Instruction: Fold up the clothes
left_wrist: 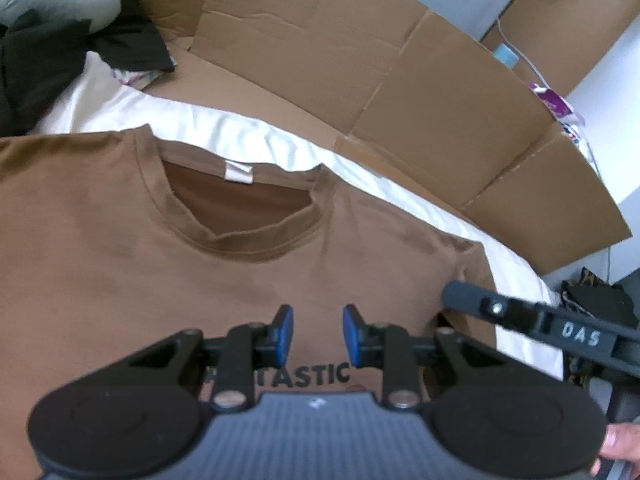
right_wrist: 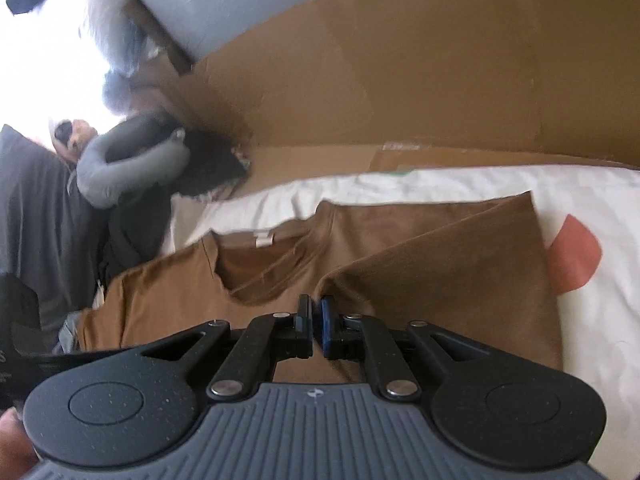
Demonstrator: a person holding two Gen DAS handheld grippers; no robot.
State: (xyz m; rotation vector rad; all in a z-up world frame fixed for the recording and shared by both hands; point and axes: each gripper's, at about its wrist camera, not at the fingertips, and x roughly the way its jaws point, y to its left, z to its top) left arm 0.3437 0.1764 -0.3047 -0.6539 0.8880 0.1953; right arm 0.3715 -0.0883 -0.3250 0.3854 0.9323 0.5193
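- Left wrist view: my left gripper (left_wrist: 318,334) hovers part-open and empty over the brown T-shirt (left_wrist: 120,260), which lies flat on the white sheet (left_wrist: 224,124). The cardboard wall (left_wrist: 400,80) at the far side limits reach.
- Right wrist view: my right gripper (right_wrist: 316,326) is pinched on a fold of shirt right of the collar (right_wrist: 276,276). Thin cloth could slip free mid-fold; open sheet lies right.

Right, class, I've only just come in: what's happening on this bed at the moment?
A person is folding a brown T-shirt spread front-up on a white sheet, using a handheld gripper in each hand. The right gripper has its jaws shut on a fold of the shirt near the collar, with one side already turned over. The left gripper hovers above the chest, jaws apart and holding nothing. Flattened cardboard stands behind.
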